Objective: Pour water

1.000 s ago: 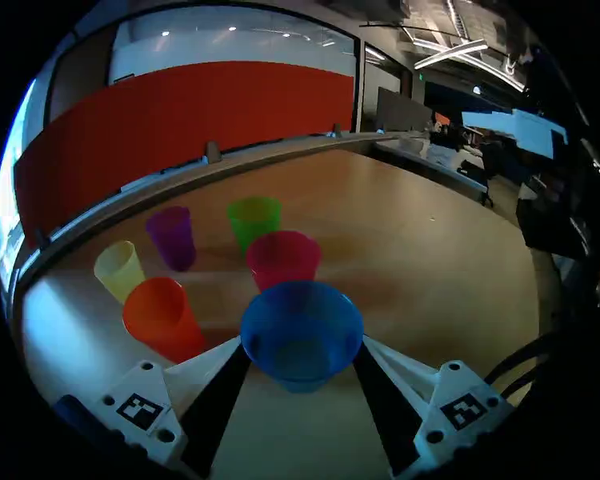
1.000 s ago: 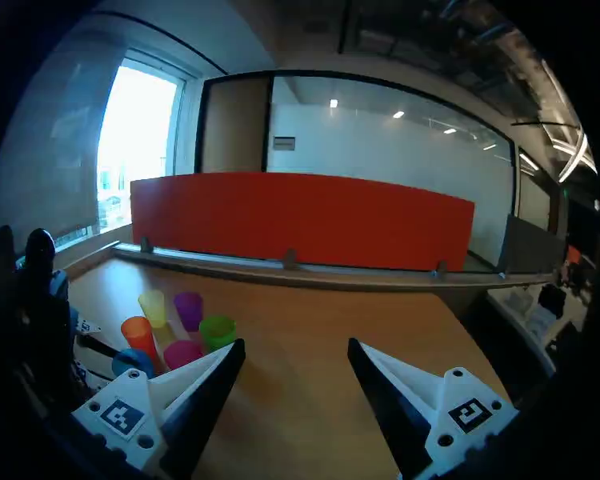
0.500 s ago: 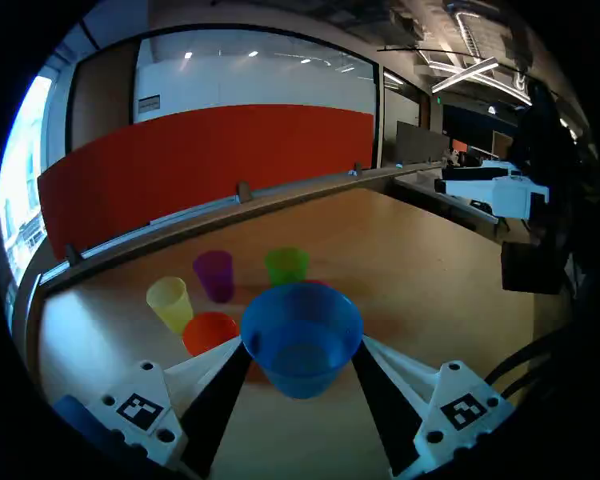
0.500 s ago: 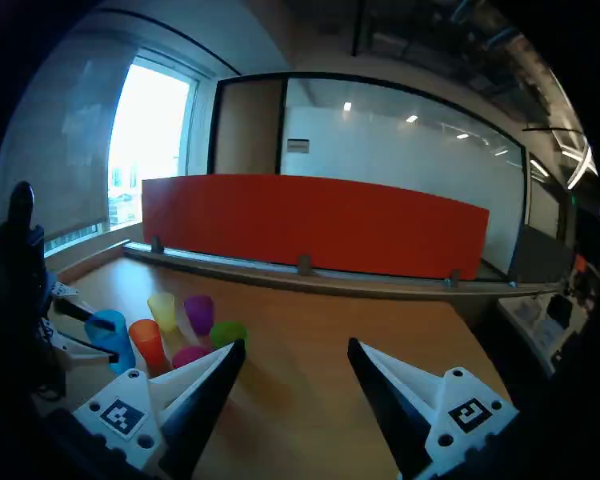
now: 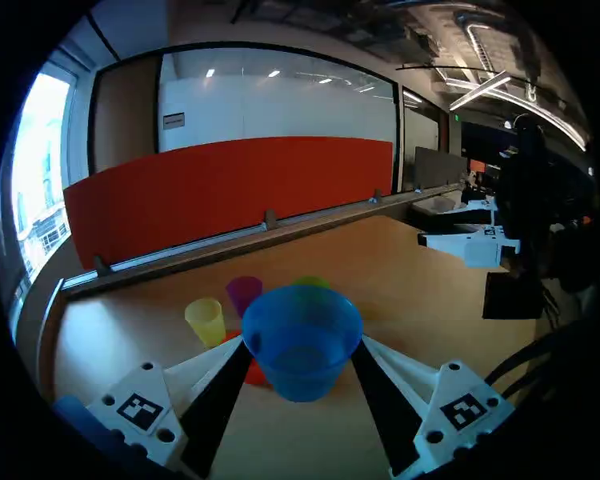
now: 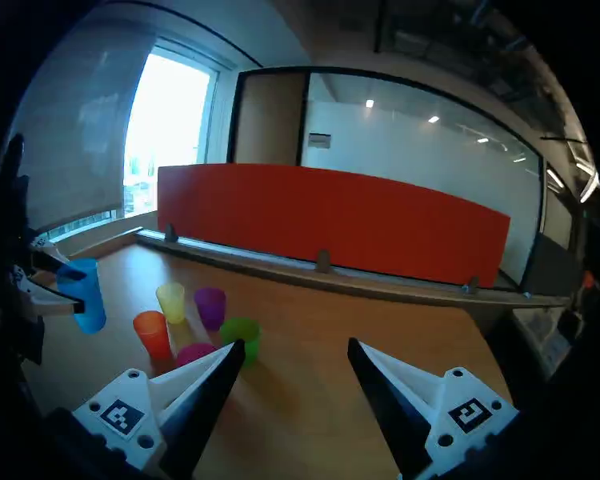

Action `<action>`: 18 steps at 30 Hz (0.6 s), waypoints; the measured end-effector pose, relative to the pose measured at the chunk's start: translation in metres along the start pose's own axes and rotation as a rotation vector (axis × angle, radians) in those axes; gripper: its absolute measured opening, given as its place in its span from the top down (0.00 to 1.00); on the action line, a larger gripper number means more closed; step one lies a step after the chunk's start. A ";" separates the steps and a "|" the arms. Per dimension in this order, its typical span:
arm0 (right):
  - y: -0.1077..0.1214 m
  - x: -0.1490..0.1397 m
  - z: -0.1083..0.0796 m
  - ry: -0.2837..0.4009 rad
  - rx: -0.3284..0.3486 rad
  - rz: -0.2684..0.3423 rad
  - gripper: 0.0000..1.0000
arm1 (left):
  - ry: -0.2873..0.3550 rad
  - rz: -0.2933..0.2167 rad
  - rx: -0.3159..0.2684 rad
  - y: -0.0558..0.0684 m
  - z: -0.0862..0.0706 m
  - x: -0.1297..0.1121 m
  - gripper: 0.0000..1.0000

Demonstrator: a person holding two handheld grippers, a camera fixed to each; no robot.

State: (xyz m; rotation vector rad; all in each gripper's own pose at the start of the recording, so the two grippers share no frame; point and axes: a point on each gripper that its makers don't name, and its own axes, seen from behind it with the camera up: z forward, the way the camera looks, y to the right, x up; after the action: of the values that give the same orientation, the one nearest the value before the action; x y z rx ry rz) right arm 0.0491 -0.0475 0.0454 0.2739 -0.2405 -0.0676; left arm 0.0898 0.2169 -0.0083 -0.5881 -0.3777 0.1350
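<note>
Blue cup (image 5: pixel 302 356): translucent, tapered, upright, lower centre.
Left gripper (image 5: pixel 300 344): fingers clamped on it.
Right gripper (image 6: pixel 296 346): fingers wide apart.

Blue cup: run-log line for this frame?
left gripper: shut on blue cup, above table | right gripper: open, empty | five cups on table

Red partition (image 6: pixel 332 220), wooden table (image 6: pixel 340 314), window (image 6: pixel 168 128)

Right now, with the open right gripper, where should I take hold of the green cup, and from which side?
Probably its side wall below the rim, coming level from the near right. The green cup stands upright, the pink cup crowds its left and the purple cup stands behind; the right gripper is open.
</note>
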 end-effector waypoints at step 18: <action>-0.035 -0.017 0.059 -0.076 0.209 -0.108 0.00 | -0.007 -0.051 0.107 -0.014 -0.047 0.002 0.16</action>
State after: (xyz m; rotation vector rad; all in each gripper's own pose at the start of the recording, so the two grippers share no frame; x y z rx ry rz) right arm 0.0169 -0.0951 0.0866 0.4926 -0.3083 -0.1605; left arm 0.1101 0.1818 -0.0353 -0.4723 -0.3893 0.1078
